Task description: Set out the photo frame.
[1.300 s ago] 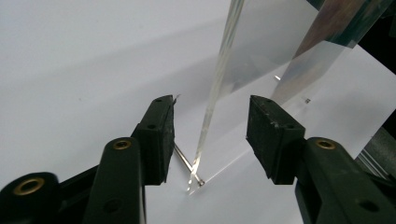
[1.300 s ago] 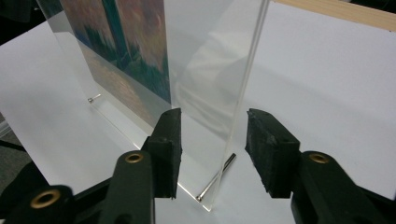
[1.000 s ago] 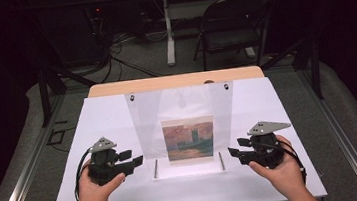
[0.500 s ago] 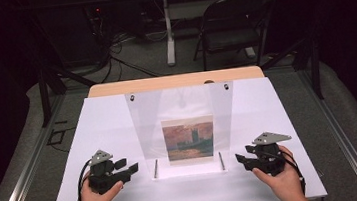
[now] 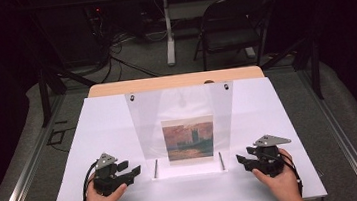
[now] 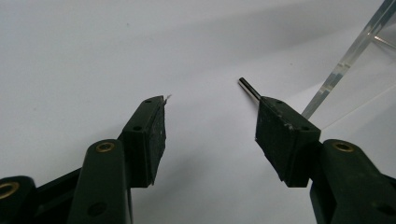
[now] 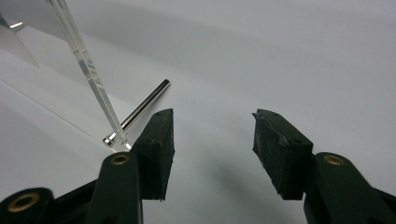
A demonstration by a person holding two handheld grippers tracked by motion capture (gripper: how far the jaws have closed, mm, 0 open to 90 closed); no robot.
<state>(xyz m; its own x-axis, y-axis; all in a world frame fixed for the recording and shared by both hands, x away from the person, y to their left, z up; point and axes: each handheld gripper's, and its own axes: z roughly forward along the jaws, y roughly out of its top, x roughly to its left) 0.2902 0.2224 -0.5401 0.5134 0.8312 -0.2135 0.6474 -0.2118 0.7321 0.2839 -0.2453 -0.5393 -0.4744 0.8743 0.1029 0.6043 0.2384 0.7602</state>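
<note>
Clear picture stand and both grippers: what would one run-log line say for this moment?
left gripper: open, empty | right gripper: open, empty | acrylic stand: upright, painting print inside | metal pins: flat beside stand, ungrasped

No writing, label, brand or number can be read anywhere. The small picture point(image 5: 189, 138) at the centre of the high view, standing in the clear acrylic stand point(image 5: 181, 111), carries a painted scene without legible text.
</note>
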